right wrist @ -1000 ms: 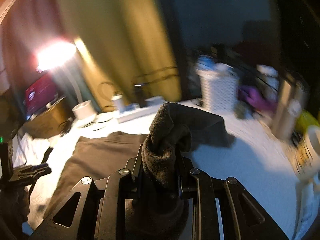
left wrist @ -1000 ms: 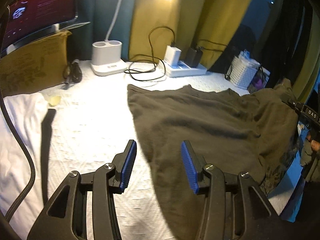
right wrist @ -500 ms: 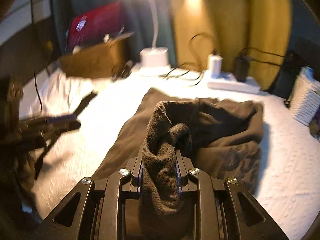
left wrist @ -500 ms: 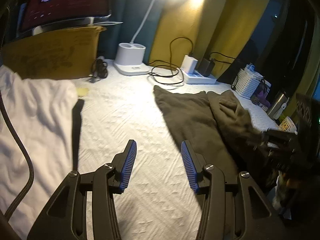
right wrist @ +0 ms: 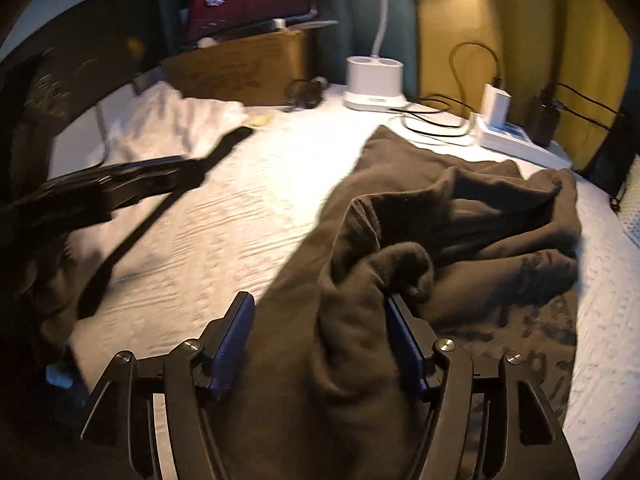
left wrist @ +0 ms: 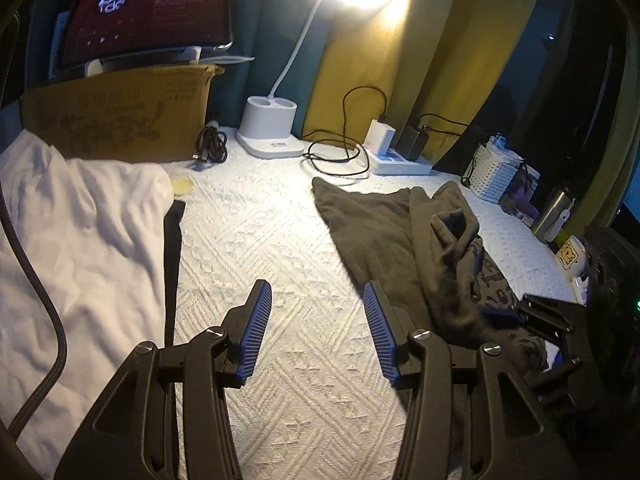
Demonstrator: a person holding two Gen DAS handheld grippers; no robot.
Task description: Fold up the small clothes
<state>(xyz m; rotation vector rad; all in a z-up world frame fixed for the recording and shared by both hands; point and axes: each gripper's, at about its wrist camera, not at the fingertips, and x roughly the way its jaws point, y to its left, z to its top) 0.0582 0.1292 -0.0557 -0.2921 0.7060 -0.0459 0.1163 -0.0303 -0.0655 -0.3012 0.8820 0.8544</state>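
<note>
A dark olive-brown garment (left wrist: 384, 224) lies on the white textured bed cover (left wrist: 256, 240), its right side folded over toward the left in a bunched ridge (right wrist: 460, 216). My left gripper (left wrist: 316, 320) is open and empty above bare cover, left of the garment. My right gripper (right wrist: 320, 332) is open, and the garment's edge lies loose between its blue pads (right wrist: 236, 328). The right gripper also shows in the left wrist view (left wrist: 536, 320) at the garment's near right edge.
A white cloth (left wrist: 80, 232) lies at the left with a black strap (left wrist: 172, 264) beside it. A cardboard box (left wrist: 120, 120), lamp base (left wrist: 270, 128), power strip with cables (left wrist: 396, 160), white basket (left wrist: 492, 172) and bottle (left wrist: 554, 212) line the far and right edges.
My right gripper carried the garment's right edge over toward the left, lowered it and opened. My left gripper moved left off the garment, staying open.
</note>
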